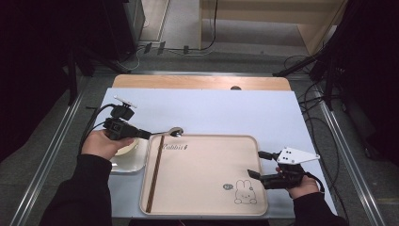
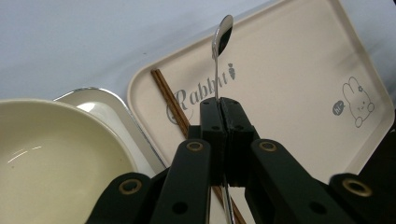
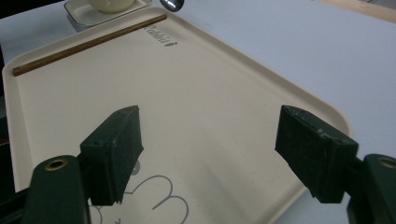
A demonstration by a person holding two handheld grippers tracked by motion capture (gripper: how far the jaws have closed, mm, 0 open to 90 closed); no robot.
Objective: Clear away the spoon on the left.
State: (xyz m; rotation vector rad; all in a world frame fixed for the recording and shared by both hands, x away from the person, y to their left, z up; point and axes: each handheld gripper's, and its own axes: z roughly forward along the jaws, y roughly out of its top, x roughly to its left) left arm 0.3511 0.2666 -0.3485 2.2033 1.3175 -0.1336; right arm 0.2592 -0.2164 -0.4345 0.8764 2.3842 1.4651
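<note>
The left gripper [image 2: 219, 116] is clenched on the thin handle of a metal spoon [image 2: 221, 35], its two black jaws pressed flat together around the stem. The spoon sticks straight out past the jaw tips, its long axis in line with the gripper, and its bowl is the far end. In the high view the left gripper [image 1: 147, 135] points to the right, so the spoon [image 1: 175, 132] runs level across the table with its bowl toward the right, hanging just over the far left edge of the tray [image 1: 207, 188].

The right gripper [image 3: 210, 154] is released, its jaws standing wide apart with nothing between them. It hovers over the near right corner of the tray, close to the printed rabbit [image 1: 245, 192], and in the high view the right gripper [image 1: 256, 165] points left, well apart from the spoon.

The beige tray holds a pair of brown chopsticks [image 1: 155, 172] lying along its left side. Just left of the tray sits a small white dish [image 1: 134, 165] with a cream bowl [image 2: 51, 158] in it; the bowl looks empty. Everything rests on a pale blue table [image 1: 226, 113].
</note>
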